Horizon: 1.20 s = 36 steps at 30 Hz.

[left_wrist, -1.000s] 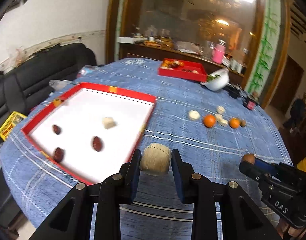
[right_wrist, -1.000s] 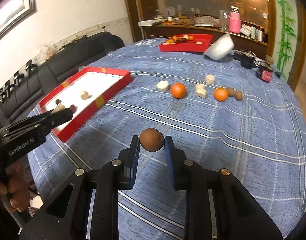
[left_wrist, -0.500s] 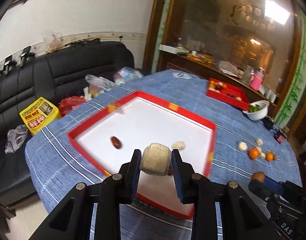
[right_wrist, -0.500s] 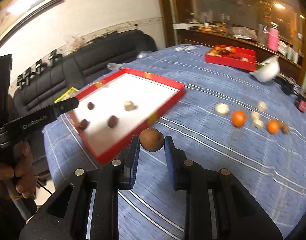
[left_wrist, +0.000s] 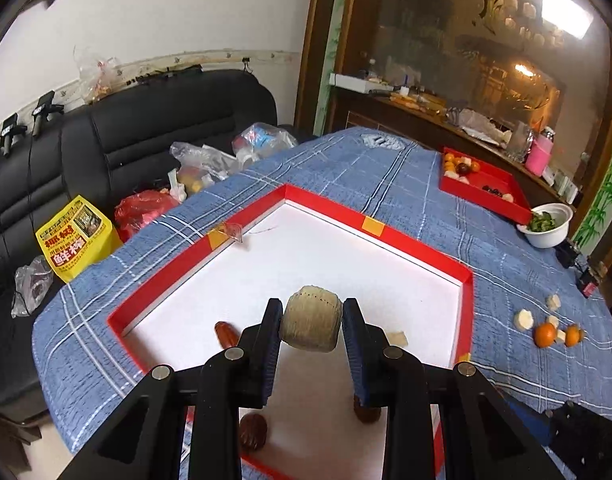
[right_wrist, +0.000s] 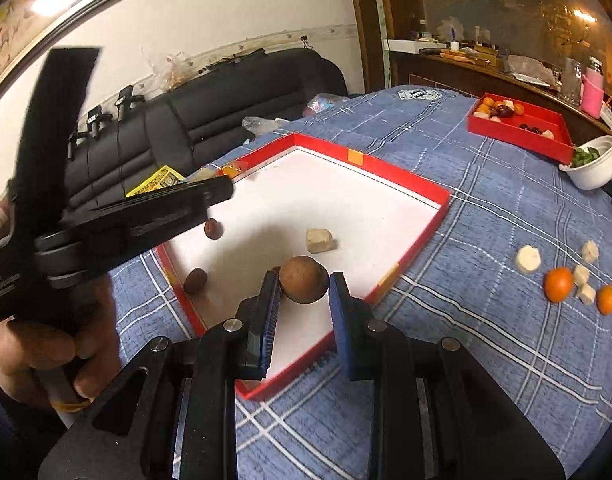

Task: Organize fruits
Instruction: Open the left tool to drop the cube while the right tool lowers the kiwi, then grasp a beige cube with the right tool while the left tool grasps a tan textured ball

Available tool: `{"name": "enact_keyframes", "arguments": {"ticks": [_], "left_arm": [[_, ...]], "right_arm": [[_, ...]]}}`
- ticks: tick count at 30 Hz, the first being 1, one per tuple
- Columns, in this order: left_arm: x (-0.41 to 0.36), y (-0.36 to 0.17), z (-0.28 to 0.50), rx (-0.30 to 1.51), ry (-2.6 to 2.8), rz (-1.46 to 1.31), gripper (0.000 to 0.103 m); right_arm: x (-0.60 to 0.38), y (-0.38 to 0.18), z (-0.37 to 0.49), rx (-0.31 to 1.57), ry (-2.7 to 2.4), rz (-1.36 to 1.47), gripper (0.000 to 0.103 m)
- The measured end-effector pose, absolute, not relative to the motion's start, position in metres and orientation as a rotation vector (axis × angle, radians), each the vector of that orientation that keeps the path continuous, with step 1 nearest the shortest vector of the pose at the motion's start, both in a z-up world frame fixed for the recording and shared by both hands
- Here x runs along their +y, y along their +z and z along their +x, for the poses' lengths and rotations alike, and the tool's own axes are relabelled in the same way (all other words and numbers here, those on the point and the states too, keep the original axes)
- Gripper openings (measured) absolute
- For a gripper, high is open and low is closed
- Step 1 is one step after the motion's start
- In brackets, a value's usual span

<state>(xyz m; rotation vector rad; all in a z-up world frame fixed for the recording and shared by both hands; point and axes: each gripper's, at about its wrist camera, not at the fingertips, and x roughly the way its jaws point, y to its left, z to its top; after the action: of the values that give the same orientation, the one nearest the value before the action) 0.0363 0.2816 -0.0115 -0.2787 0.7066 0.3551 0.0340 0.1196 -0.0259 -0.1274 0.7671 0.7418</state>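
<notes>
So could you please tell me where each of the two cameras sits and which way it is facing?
Left wrist: rides the left hand-held gripper, looking along its fingers over the red tray toward the sofa; it grips a pale cut chunk.
Right wrist: rides the right hand-held gripper, gripping a brown round fruit over the tray's near edge; the person's left hand shows.
Shared: the tray, small red box, white bowl, oranges.

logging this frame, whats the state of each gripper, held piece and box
left gripper: shut on pale banana chunk, over the tray
right gripper: shut on brown round fruit, over the tray's near edge
large red tray: open, few pieces inside
far red box: open, holds fruit
white bowl: tilted, greens inside
</notes>
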Motion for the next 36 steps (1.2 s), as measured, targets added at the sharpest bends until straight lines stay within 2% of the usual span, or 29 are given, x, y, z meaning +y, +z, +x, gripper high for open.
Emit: {"name": "enact_keyframes", "arguments": {"ticks": [12, 16, 17, 18, 20, 21, 22, 29, 36], "left_arm": [[0.296, -0.028, 0.062, 0.750, 0.427, -0.275, 0.029], [0.303, -0.038, 0.068, 0.820, 0.449, -0.302, 0.030], [0.304, -0.040, 0.069, 0.843, 0.458, -0.305, 0.037], [0.307, -0.046, 0.073, 0.900, 0.480, -0.308, 0.051], [0.309, -0.051, 0.074, 0.954, 0.505, -0.315, 0.062], [0.310, -0.050, 0.072, 0.958, 0.517, -0.321, 0.062], [0.309, -0.048, 0.069, 0.951, 0.529, -0.326, 0.062], [0.285, -0.002, 0.045, 0.785, 0.502, -0.381, 0.063], [0.200, 0.022, 0.047, 0.704, 0.283, -0.263, 0.067]], "right_arm": [[0.136, -0.038, 0.053, 0.797, 0.739, -0.148, 0.025], [0.141, -0.045, 0.056, 0.830, 0.743, -0.167, 0.025], [0.142, -0.047, 0.057, 0.844, 0.741, -0.172, 0.025], [0.143, -0.049, 0.057, 0.856, 0.741, -0.175, 0.026], [0.144, -0.052, 0.057, 0.883, 0.733, -0.194, 0.034], [0.143, -0.052, 0.057, 0.885, 0.730, -0.199, 0.050], [0.141, -0.050, 0.055, 0.880, 0.734, -0.197, 0.054], [0.092, -0.015, 0.045, 0.773, 0.699, -0.118, 0.054], [-0.013, -0.015, 0.065, 0.730, 0.490, -0.007, 0.054]]}}
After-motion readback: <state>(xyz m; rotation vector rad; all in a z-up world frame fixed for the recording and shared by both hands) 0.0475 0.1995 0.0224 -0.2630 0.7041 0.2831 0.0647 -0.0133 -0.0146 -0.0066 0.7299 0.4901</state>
